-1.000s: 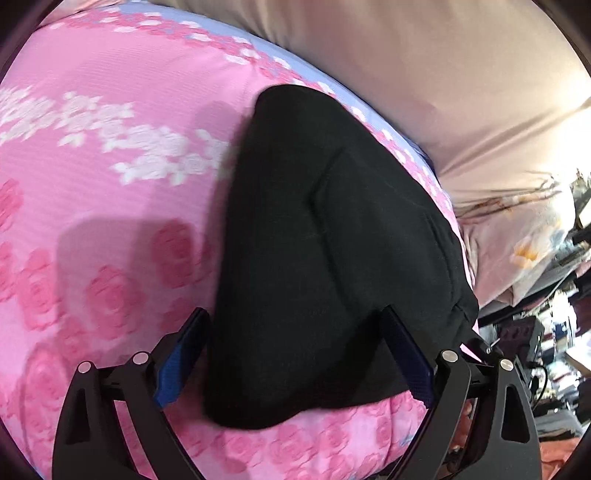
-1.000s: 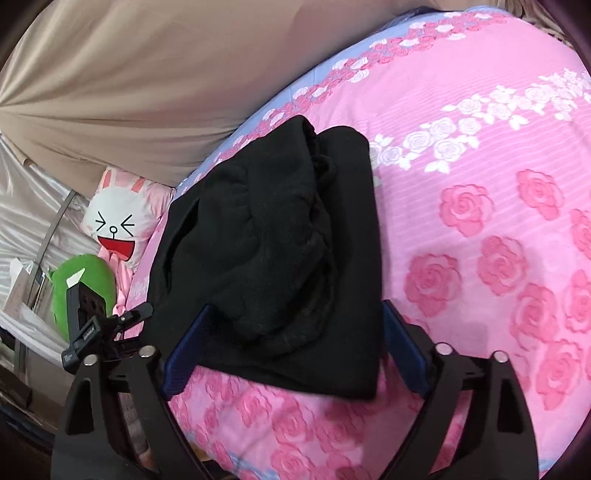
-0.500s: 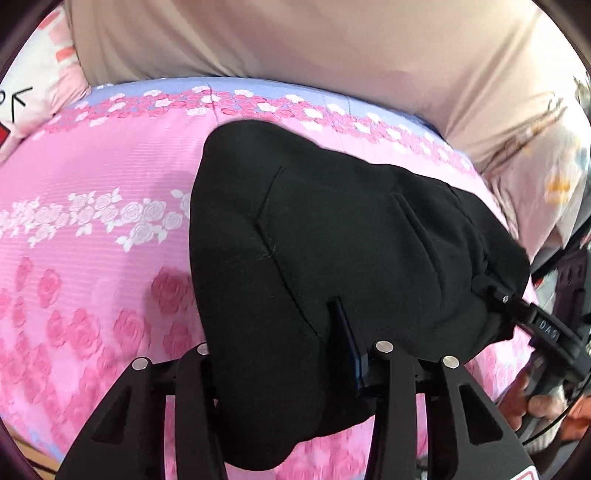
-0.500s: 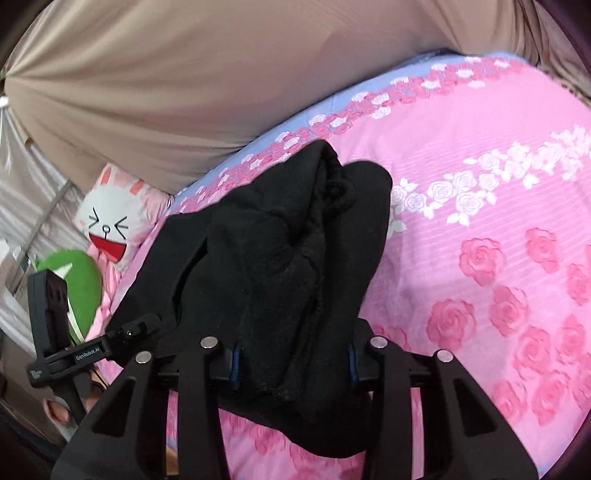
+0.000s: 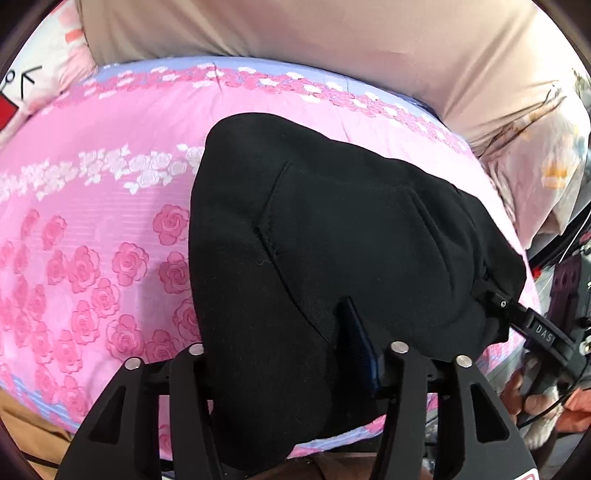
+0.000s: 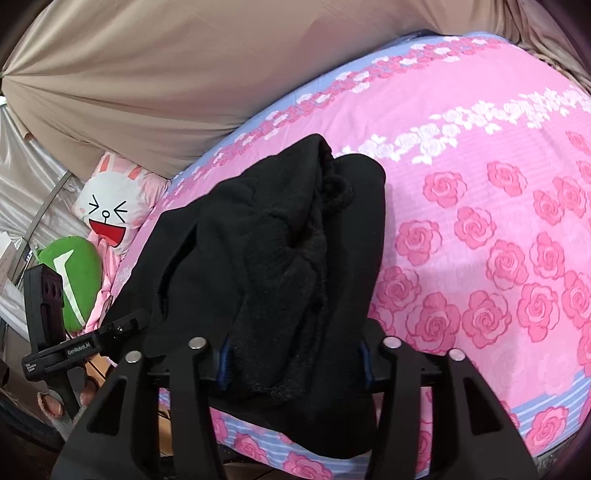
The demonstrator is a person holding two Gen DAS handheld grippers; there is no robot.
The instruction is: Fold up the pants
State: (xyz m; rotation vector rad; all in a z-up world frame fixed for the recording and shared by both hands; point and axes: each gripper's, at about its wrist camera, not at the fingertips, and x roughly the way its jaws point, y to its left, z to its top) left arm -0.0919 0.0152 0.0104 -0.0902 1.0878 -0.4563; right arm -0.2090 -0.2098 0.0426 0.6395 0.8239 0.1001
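Observation:
Black folded pants [image 5: 351,229] lie on the pink rose bedsheet [image 5: 92,240], their near end hanging over the bed's front edge. My left gripper [image 5: 280,350] has that near end bunched between its fingers; the jaws are opening, the blue right pad [image 5: 360,343] still presses the cloth, and the left finger is hidden under it. In the right wrist view the pants [image 6: 280,229] show a rumpled waistband and drawstring. My right gripper [image 6: 295,362] holds a thick wad of cloth between both blue pads, its jaws opening too.
A beige drape [image 5: 295,29] runs behind the bed. A white bunny pillow [image 6: 110,203] and a green plush [image 6: 74,273] lie at the left end, a floral pillow [image 5: 546,155] at the other. A hand [image 5: 532,398] grips the other handle.
Both grippers went from wide open around the pants' near end to closed on the cloth. The near end is now bunched and drawn over the bed's front edge.

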